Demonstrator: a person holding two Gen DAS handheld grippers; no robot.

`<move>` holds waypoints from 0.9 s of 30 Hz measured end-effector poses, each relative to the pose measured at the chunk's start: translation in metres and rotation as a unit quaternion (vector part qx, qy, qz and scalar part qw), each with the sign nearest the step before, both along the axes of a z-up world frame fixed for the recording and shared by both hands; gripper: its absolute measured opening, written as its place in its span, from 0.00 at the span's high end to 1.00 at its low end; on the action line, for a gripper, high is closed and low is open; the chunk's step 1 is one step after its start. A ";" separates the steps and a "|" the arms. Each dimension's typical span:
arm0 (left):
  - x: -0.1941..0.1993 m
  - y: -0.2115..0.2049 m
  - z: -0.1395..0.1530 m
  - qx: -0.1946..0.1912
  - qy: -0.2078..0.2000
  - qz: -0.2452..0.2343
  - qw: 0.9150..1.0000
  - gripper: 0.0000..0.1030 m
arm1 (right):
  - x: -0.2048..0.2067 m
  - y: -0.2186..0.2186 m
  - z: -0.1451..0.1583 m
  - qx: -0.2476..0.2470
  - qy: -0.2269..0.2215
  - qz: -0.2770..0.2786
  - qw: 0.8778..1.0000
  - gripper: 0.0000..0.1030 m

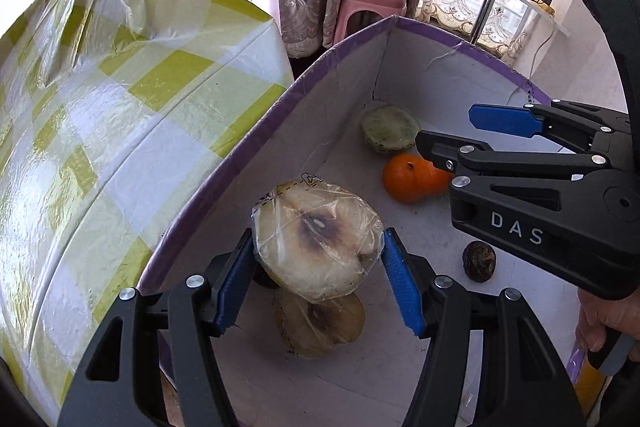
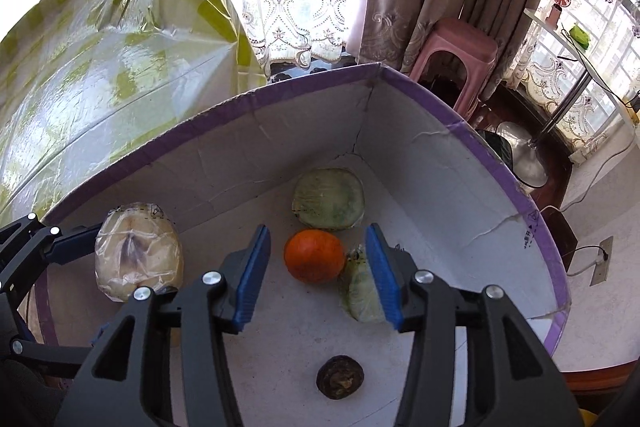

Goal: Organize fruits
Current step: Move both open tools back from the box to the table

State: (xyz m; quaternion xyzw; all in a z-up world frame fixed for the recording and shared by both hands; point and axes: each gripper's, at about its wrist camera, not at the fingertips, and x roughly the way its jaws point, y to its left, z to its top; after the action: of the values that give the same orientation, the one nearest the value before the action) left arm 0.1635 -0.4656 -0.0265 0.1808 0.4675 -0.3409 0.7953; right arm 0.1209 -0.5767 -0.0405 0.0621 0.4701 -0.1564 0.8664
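Note:
My left gripper (image 1: pixel 318 259) is shut on a plastic-wrapped half pear (image 1: pixel 316 239) and holds it above the floor of a white cardboard box (image 1: pixel 280 131) with purple-taped rims. The wrapped pear also shows in the right wrist view (image 2: pixel 138 251). Another brown pear half (image 1: pixel 320 323) lies right under it. My right gripper (image 2: pixel 318 273) is open and empty, hovering over an orange (image 2: pixel 314 255), also seen in the left wrist view (image 1: pixel 412 179). A wrapped green fruit half (image 2: pixel 328 199) lies in the box's far corner. A second wrapped green piece (image 2: pixel 360 291) lies by the right fingertip.
A small dark brown round fruit (image 2: pixel 340 375) lies on the box floor near me. A yellow-checked plastic tablecloth (image 1: pixel 100 99) covers the table left of the box. A pink stool (image 2: pixel 460 55) and curtains stand behind.

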 end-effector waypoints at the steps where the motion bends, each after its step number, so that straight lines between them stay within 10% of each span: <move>1: 0.000 0.000 0.000 -0.001 0.000 0.000 1.000 0.41 | 0.000 0.000 0.000 0.000 0.000 0.000 1.000 0.48; 27: -0.018 0.075 0.061 -0.086 -0.070 0.062 0.992 0.34 | -0.021 0.023 0.050 -0.024 -0.078 0.002 0.997 0.31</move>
State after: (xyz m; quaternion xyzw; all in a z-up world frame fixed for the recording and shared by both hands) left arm 0.1452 -0.3903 0.0350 0.1058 0.3900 -0.3168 0.8581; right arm 0.1000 -0.5533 0.0094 0.0525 0.3971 -0.1608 0.9021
